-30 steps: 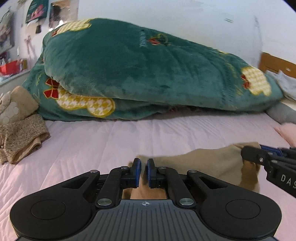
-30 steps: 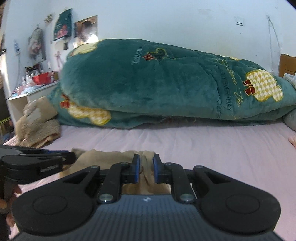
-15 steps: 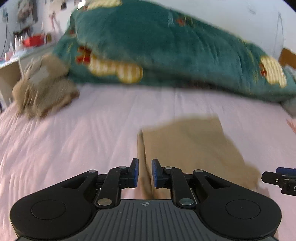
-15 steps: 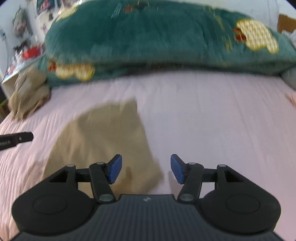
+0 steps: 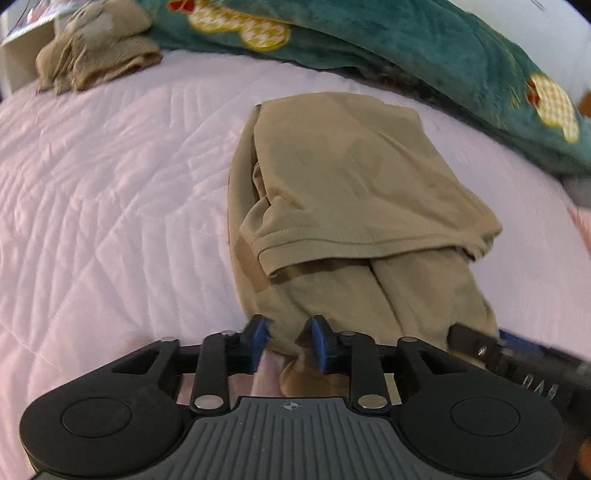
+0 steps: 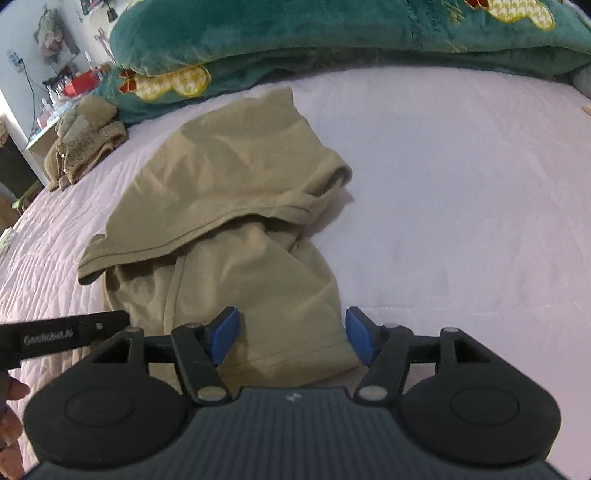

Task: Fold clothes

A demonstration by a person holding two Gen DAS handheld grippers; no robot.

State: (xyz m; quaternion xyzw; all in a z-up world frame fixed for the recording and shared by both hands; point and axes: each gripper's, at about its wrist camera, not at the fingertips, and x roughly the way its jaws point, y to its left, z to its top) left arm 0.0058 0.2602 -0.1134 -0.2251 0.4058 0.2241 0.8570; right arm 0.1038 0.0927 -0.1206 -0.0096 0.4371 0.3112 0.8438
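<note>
Tan folded cotton shirt (image 5: 354,177) lies on our pink quilted bed (image 5: 110,177); both grippers, left gripper (image 5: 287,342) and right gripper (image 6: 291,334), are opening their jaws over its near edge, gripping nothing.

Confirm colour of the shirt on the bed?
Plain khaki-tan shirt, no pattern; clearest in the right wrist view.

Home bedroom: pink quilted bed (image 6: 461,166), plush green blanket (image 6: 295,33).
</note>
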